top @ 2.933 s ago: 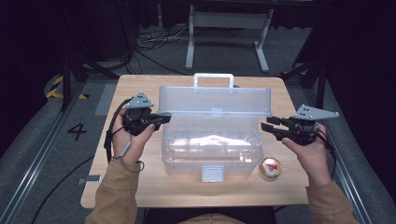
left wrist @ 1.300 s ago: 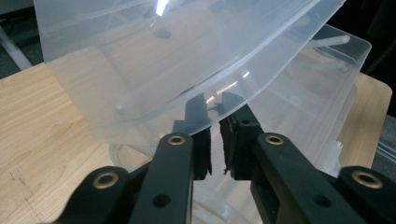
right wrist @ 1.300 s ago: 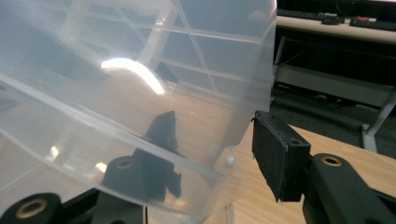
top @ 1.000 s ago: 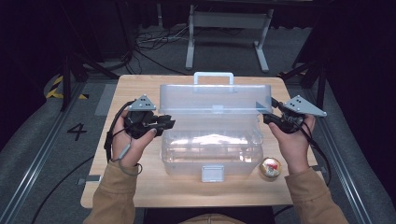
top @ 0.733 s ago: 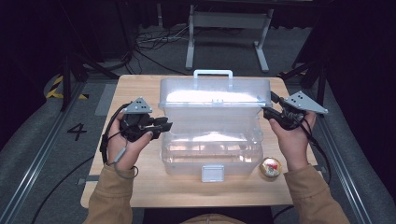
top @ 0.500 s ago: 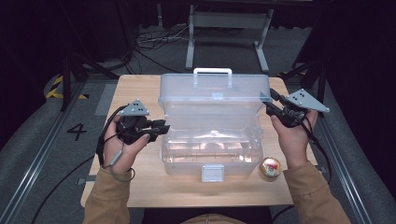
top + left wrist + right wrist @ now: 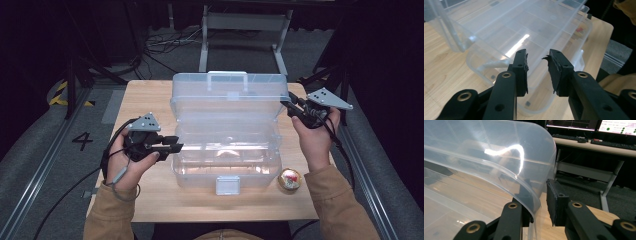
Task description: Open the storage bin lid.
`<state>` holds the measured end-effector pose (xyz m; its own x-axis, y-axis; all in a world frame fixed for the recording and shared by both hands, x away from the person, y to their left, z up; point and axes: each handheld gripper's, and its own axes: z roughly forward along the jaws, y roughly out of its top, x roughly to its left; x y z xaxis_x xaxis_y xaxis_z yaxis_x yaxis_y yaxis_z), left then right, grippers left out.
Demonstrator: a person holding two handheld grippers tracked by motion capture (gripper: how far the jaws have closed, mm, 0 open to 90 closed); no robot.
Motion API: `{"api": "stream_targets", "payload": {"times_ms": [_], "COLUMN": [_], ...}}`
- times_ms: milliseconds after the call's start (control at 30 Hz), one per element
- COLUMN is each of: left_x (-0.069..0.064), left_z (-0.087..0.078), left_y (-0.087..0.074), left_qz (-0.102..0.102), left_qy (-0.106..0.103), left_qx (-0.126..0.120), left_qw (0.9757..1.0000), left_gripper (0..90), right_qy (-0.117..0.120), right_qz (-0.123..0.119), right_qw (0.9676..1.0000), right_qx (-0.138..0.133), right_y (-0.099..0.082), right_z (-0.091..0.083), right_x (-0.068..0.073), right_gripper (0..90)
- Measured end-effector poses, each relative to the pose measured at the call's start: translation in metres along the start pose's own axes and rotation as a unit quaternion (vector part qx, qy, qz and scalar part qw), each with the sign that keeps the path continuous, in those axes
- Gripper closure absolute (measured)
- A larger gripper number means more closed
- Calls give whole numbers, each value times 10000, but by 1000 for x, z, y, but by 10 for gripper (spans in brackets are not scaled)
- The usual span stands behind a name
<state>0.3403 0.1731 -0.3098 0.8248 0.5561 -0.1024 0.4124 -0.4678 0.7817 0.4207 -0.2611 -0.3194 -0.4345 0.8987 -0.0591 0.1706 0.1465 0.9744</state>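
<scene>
- Small round object (image 7: 290, 179): lower right of the high view, on the table (image 7: 150, 97), just beside the box's front corner.
- Clear plastic box (image 7: 226, 160): centre; front latch (image 7: 227, 185) undone.
- Left gripper (image 7: 175, 146): jaws spread, empty, at the box's left edge.
- Right gripper (image 7: 287, 104): jaws parted around the lid's right edge; grip uncertain.
- Lid (image 7: 227, 95): raised near upright.
- Judgement: opening under way; next, swing the lid fully back.
</scene>
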Motion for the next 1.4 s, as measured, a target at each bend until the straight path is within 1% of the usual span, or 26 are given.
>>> {"api": "stream_targets", "payload": {"times_ms": [100,133,200,233,333,400,500,567,600,667,733,833,867,900,933,967,1000,1067,1167,1233,1267,1300,1333,1400], "left_x": [-4,-5,-8,-8,-10,-12,-13,-14,-15,-16,-16,-15,-15,-15,-15,-15,-15,-15,-14,-15,-15,-15,-15,-15], "left_z": [1,2,5,5,9,12,17,19,23,29,31,40,43,45,45,49,52,57,65,72,72,77,77,81], "left_y": [0,0,0,0,-1,-2,-5,-6,-7,-10,-11,-15,-16,-17,-17,-19,-20,-22,-24,-26,-26,-28,-28,-29], "left_qz": [72,124,213,213,313,320,385,374,408,401,404,382,401,420,420,401,428,417,457,519,519,532,532,542], "left_qy": [-155,-218,-268,-268,-375,-424,-525,-538,-597,-671,-688,-747,-791,-804,-804,-840,-845,-842,-857,-903,-903,-949,-949,-931], "left_qx": [58,144,277,277,420,500,681,693,782,864,903,1041,1115,1157,1157,1203,1268,1360,1490,1627,1627,1689,1689,1752], "left_qw": [9998,9996,9990,9990,9979,9973,9956,9954,9943,9932,9927,9910,9898,9891,9891,9884,9874,9862,9841,9812,9812,9796,9796,9786], "left_gripper": [670,667,660,659,657,655,653,651,650,646,643,636,635,634,633,633,629,626,622,614,613,611,611,614], "right_qy": [23,30,58,58,97,152,188,199,219,231,223,189,176,158,158,140,128,132,151,148,148,157,160,155], "right_qz": [11,6,-9,-9,9,13,25,28,15,-6,-4,52,92,181,181,175,192,194,187,197,197,189,198,199], "right_qw": [10000,9999,9998,9998,9996,9995,9994,9994,9992,9991,9991,9990,9990,9990,9990,9990,9989,9989,9988,9986,9986,9986,9985,9985], "right_qx": [79,101,189,189,250,284,288,294,322,351,373,403,404,387,387,393,399,412,416,459,459,464,478,496], "right_y": [3,3,7,7,9,10,10,11,12,13,14,15,15,15,15,15,15,15,16,17,17,17,18,18], "right_z": [2,2,4,4,6,7,9,9,10,11,11,12,13,13,13,13,14,14,15,16,16,17,17,17], "right_x": [-1,-2,-3,-3,-5,-8,-9,-10,-10,-10,-10,-10,-10,-10,-10,-10,-10,-10,-11,-11,-11,-12,-12,-12], "right_gripper": [748,747,745,745,744,741,739,738,737,736,736,738,742,744,744,744,745,745,745,745,745,745,745,744]}}
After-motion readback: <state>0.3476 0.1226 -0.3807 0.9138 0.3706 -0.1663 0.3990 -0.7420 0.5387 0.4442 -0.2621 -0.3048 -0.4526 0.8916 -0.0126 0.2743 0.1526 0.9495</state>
